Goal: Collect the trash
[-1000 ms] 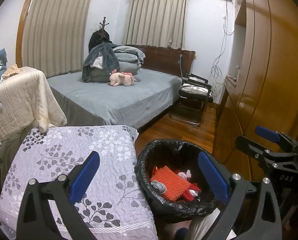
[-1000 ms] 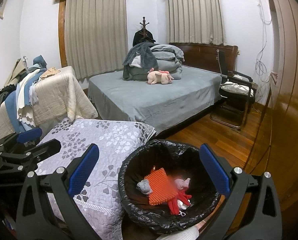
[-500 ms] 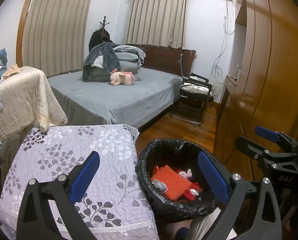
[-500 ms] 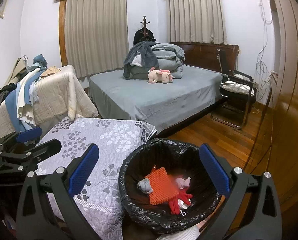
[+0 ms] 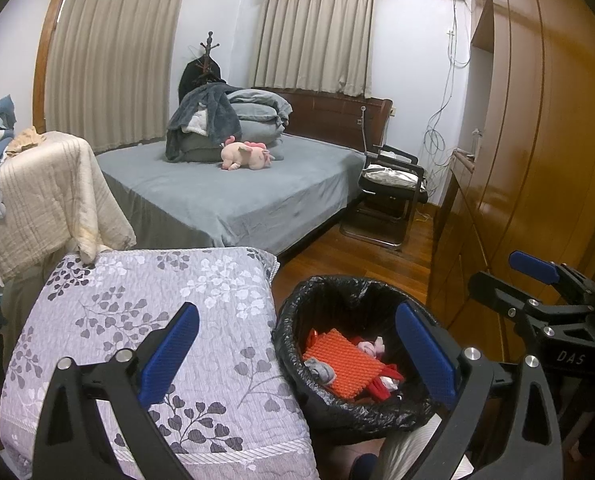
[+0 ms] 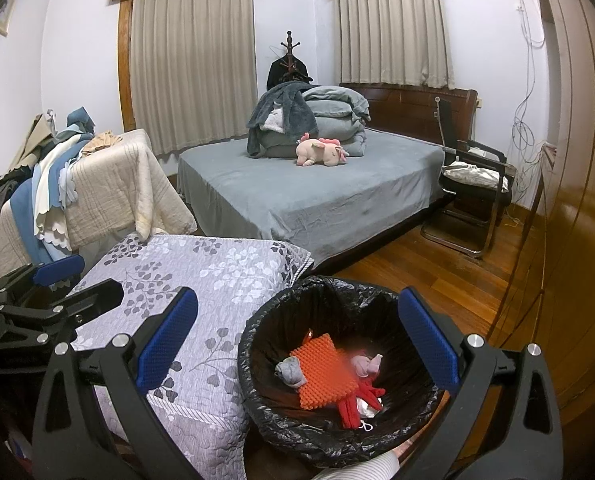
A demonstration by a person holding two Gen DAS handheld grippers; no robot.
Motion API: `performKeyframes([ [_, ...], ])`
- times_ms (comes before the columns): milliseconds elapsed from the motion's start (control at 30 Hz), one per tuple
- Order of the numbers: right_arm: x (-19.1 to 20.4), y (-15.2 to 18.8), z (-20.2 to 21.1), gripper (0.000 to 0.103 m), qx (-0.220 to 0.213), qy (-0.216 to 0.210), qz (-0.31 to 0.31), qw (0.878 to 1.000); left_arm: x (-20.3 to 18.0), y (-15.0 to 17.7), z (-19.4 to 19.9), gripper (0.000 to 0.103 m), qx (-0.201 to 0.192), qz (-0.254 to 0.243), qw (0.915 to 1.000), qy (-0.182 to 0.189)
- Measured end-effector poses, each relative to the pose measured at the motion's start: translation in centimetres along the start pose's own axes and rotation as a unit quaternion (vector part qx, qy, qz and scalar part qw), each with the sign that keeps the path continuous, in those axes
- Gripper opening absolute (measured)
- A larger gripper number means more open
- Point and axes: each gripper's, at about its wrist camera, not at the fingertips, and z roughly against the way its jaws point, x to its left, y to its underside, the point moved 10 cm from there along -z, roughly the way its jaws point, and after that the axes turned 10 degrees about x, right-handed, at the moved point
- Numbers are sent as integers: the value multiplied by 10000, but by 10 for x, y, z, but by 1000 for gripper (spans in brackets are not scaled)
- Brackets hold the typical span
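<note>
Two empty grippers hung over a trash bin in a bedroom

The left gripper (image 5: 297, 356) and the right gripper (image 6: 297, 340) were both spread wide with nothing between their blue pads. The black-lined trash bin (image 6: 281, 320) sat at about 6 o'clock in the right view, just beside a purple leaf-print quilt (image 6: 217, 268) at 8 o'clock. In the bin lay an orange bumpy mat (image 6: 323, 372), a grey sock (image 6: 291, 372) and red gloves (image 6: 357, 404). A pink plush toy (image 6: 321, 152) rested on the grey bed (image 6: 317, 200) at 12 o'clock
</note>
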Motion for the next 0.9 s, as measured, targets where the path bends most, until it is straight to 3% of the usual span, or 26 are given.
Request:
performKeyframes([
  [900, 1, 0, 0, 98, 5, -13, 5, 10000, 0, 1, 0, 97, 12, -2, 10000, -6],
])
